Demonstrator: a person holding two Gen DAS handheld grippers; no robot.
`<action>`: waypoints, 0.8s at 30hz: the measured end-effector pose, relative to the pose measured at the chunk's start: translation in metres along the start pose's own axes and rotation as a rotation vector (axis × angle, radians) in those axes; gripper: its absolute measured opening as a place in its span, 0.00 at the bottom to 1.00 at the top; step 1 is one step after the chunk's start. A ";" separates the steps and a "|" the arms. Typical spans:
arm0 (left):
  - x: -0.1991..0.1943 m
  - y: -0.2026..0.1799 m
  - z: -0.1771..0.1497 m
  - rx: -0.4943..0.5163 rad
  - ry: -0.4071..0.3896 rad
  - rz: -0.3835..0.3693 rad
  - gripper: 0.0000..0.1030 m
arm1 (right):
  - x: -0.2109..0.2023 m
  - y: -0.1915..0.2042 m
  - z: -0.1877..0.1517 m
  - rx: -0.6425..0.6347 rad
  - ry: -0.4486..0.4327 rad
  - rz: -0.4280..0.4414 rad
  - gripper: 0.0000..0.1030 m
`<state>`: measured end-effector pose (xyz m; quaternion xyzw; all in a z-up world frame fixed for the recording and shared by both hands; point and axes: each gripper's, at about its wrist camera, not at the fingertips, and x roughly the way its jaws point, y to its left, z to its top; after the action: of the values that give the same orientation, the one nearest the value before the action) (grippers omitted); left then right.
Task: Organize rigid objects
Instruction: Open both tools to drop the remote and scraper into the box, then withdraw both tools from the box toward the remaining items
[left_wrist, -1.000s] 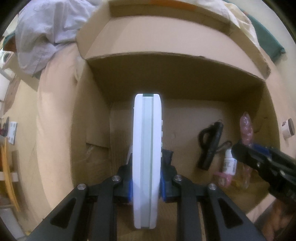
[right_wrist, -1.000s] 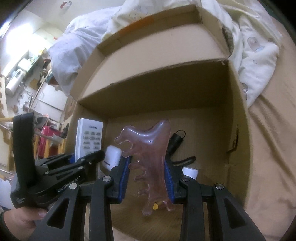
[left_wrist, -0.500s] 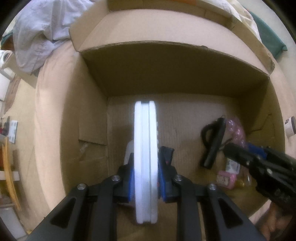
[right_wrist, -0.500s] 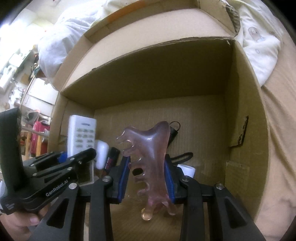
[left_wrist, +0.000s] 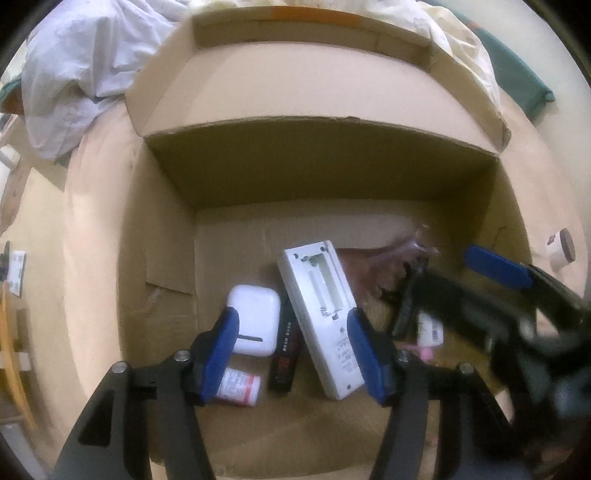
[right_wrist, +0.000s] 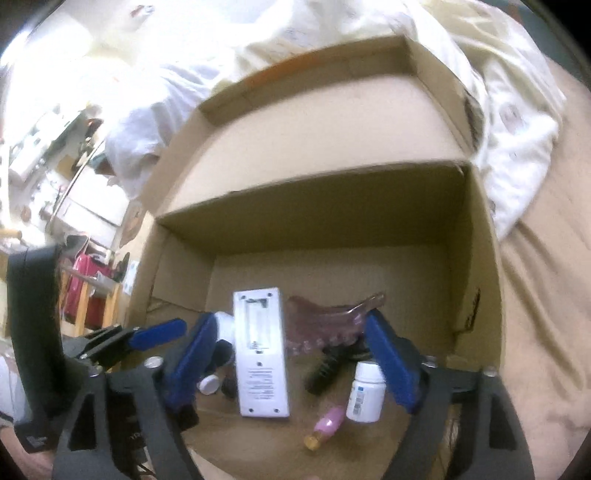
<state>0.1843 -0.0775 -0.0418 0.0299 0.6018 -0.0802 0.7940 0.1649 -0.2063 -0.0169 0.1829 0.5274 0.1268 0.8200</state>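
While both grippers are held spread wide and empty above the cardboard box (left_wrist: 162, 236), the white remote (left_wrist: 321, 317) is seen face down on the box floor at frame centre. In the right wrist view the pink comb (right_wrist: 325, 321) lies just right of it, between the left gripper (left_wrist: 295, 350) and right gripper (right_wrist: 295, 354).

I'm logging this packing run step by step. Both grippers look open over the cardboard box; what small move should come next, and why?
Probably lift both grippers up out of the brown cardboard box. The left gripper and right gripper are open and empty. The white rectangular remote lies back-up on the floor, the translucent pink comb-shaped tool beside it. Nothing is left to release.
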 end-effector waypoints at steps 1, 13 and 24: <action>0.000 0.001 0.000 -0.001 0.001 0.002 0.56 | 0.000 0.003 -0.001 -0.015 -0.002 0.003 0.98; -0.007 -0.008 -0.008 0.018 -0.008 0.014 0.56 | -0.008 0.007 -0.002 -0.066 -0.033 -0.007 1.00; -0.032 -0.009 -0.017 0.039 -0.050 0.021 0.56 | -0.026 0.005 -0.001 -0.031 -0.096 -0.021 1.00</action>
<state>0.1588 -0.0806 -0.0154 0.0498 0.5797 -0.0843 0.8089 0.1538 -0.2119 0.0062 0.1703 0.4874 0.1177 0.8483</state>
